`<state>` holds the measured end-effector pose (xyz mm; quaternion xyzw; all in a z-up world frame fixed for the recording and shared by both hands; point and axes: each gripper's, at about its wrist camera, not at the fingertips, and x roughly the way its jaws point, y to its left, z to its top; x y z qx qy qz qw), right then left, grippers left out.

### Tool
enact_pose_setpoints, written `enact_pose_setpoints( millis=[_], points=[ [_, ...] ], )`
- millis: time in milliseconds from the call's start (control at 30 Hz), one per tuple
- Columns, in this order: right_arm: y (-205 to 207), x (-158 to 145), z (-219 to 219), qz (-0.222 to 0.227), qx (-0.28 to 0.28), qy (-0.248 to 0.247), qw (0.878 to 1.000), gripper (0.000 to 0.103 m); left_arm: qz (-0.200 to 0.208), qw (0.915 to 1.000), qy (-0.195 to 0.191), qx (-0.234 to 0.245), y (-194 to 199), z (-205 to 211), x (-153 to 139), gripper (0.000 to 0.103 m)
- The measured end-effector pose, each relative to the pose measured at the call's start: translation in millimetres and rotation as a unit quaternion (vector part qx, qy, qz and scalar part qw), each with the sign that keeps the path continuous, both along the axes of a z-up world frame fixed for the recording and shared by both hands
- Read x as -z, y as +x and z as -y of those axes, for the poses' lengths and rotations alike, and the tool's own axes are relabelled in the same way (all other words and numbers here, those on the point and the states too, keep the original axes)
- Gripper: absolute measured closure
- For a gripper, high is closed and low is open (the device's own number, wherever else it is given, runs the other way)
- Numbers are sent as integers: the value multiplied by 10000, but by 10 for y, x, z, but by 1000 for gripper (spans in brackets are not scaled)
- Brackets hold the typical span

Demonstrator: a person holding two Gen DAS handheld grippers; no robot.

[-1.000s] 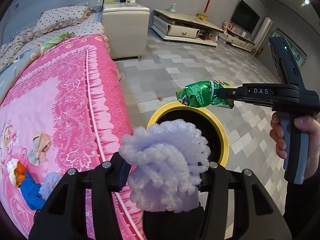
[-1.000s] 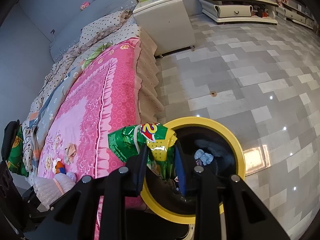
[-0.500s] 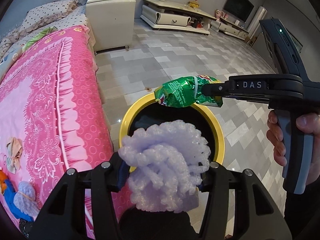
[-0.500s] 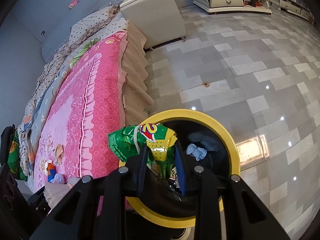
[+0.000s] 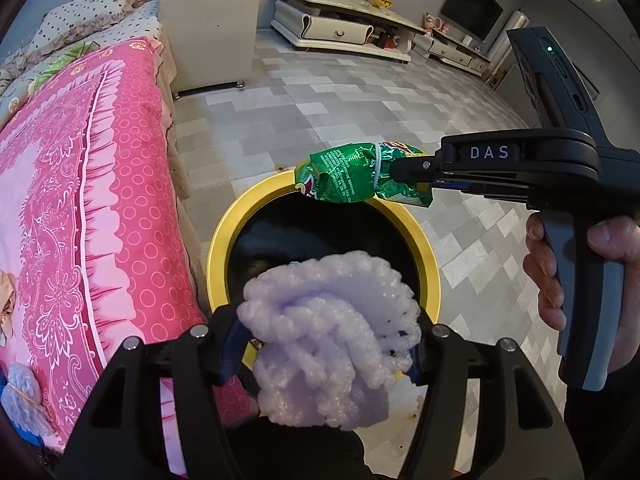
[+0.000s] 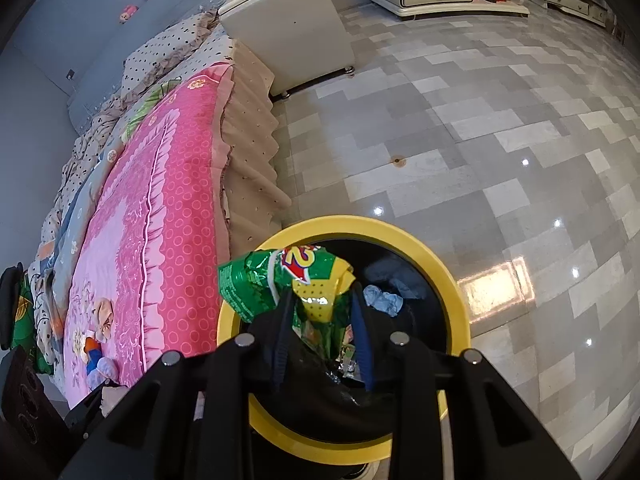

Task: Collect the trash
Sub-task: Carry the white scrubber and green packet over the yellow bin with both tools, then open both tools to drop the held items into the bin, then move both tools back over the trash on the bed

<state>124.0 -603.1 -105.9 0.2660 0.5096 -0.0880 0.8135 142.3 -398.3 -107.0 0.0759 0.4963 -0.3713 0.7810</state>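
While its jaws are opening, the left gripper (image 5: 328,344) has a wad of pale lilac foam netting (image 5: 324,332) between them above the yellow-rimmed black bin (image 5: 216,248); the right gripper (image 6: 320,312) pinches a crumpled green foil snack bag (image 6: 288,284) narrowly over that bin.

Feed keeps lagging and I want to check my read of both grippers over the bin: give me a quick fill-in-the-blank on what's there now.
1. The right gripper grips a crumpled ____ snack bag.
2. The foam wad sits between the opening jaws of the ____ gripper.
3. The bin has a ____ rim.
4. The bin stands beside a bed with a ____ cover.

Missing words: green; left; yellow; pink
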Motion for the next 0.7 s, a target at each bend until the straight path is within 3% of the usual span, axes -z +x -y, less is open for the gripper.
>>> enact_pose_setpoints(
  millis=[267, 367, 500, 700],
  points=[
    [-24, -22, 12, -34, 101, 6, 9999, 70, -20, 10000, -50, -53, -5, -31, -31, 35],
    [-51, -41, 33, -29, 159, -5, 9999, 61, -32, 9999, -102, -91, -2, -67, -52, 27],
    [-79, -72, 47, -33, 215, -51, 9998, 60, -28, 9997, -172, -186, 22, -150, -87, 20],
    [-108, -105, -2, -41, 159, -47, 9999, 60, 42, 9992, -152, -375, 78, -365, -129, 18]
  ],
)
